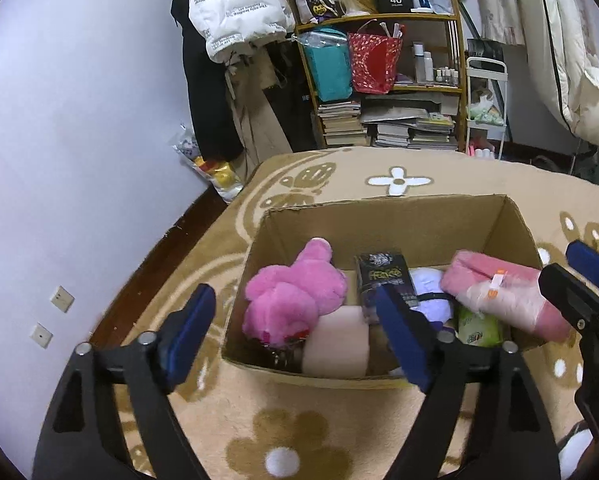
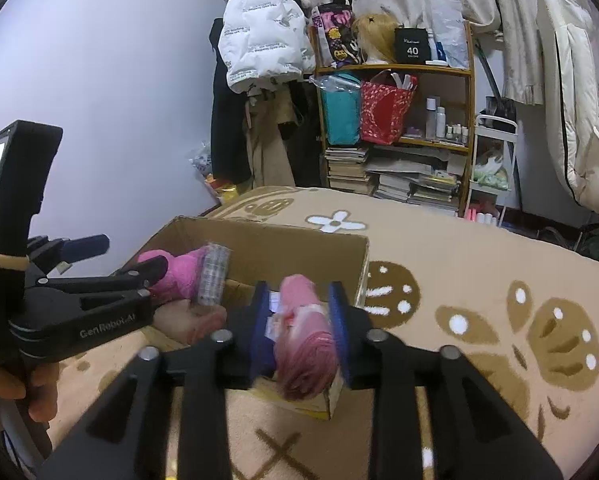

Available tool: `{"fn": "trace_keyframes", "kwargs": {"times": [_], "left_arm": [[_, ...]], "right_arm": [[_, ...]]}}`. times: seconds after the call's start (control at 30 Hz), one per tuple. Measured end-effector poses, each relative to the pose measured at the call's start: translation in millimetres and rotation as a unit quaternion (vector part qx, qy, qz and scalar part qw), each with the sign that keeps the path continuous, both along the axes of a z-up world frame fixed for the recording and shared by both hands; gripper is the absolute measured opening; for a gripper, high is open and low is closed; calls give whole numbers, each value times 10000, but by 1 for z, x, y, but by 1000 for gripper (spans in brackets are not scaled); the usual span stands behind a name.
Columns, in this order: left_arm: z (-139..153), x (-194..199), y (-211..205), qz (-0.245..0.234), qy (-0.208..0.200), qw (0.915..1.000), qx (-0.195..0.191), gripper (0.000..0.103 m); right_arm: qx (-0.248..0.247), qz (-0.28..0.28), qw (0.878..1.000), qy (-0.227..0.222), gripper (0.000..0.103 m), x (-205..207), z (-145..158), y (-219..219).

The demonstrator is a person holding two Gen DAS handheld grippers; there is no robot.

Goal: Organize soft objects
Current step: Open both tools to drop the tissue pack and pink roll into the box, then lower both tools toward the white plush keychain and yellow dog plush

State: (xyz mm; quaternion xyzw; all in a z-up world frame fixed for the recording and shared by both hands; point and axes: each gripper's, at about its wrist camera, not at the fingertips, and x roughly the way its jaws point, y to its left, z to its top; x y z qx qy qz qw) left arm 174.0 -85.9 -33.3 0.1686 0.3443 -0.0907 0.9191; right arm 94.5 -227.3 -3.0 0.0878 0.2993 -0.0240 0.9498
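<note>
An open cardboard box [image 1: 383, 216] stands on the rug. In it lie a pink plush toy [image 1: 295, 292], a pale sponge block [image 1: 337, 340], a black packet [image 1: 383, 280], a green pack [image 1: 479, 326] and a white soft item [image 1: 429, 284]. My left gripper [image 1: 295, 328] is open and empty over the box's near left side. My right gripper [image 2: 299, 320] is shut on a rolled pink towel in clear wrap [image 2: 305, 340], held over the box's right edge [image 2: 363, 264]; the towel also shows in the left wrist view [image 1: 507, 292].
A beige rug with brown flower patterns [image 1: 283, 440] covers the floor. A wooden shelf [image 1: 383, 80] with bags, bottles and stacked books stands at the back, beside hanging coats [image 1: 235, 8]. A wall [image 1: 79, 120] is on the left, bedding [image 2: 579, 120] on the right.
</note>
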Motion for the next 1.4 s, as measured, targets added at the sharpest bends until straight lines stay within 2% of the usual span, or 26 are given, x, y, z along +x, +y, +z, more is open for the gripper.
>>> {"fn": "trace_keyframes", "kwargs": {"times": [0.07, 0.13, 0.23, 0.33, 0.47, 0.57, 0.7, 0.8, 0.97, 1.23, 1.4], "left_arm": [[1, 0, 1, 2, 49, 10000, 50, 86], [3, -1, 5, 47, 106, 9999, 57, 96], [6, -2, 14, 184, 121, 9997, 39, 101], [9, -4, 26, 315, 196, 9993, 54, 102], [13, -7, 45, 493, 355, 9980, -158, 102], [13, -10, 59, 613, 571, 9962, -250, 102], [11, -17, 71, 664, 900, 9932, -312, 102], [10, -26, 77, 677, 994, 9923, -311, 102], [6, -37, 80, 674, 1229, 9900, -145, 102], [-16, -43, 83, 697, 1970, 9779, 106, 102], [-25, -49, 82, 592, 2200, 9736, 170, 102]], "right_arm": [[-5, 22, 10000, -34, 46, -2, 3, 2], [-57, 12, 10000, -72, 61, -3, 7, 4], [-48, 44, 9999, -124, 77, -7, 12, 6], [-42, 30, 9998, -177, 87, -10, 16, 7], [35, 52, 9997, -217, 92, -15, 21, 8], [75, 48, 9997, -216, 103, -19, 23, 10], [100, 48, 9997, -199, 103, -25, 26, 14], [74, 77, 9998, -140, 103, -28, 27, 17], [109, 162, 9998, 25, 103, -34, 25, 23], [69, 294, 9992, 272, 103, -47, 20, 29], [168, 356, 9980, 499, 103, -52, 11, 30]]}}
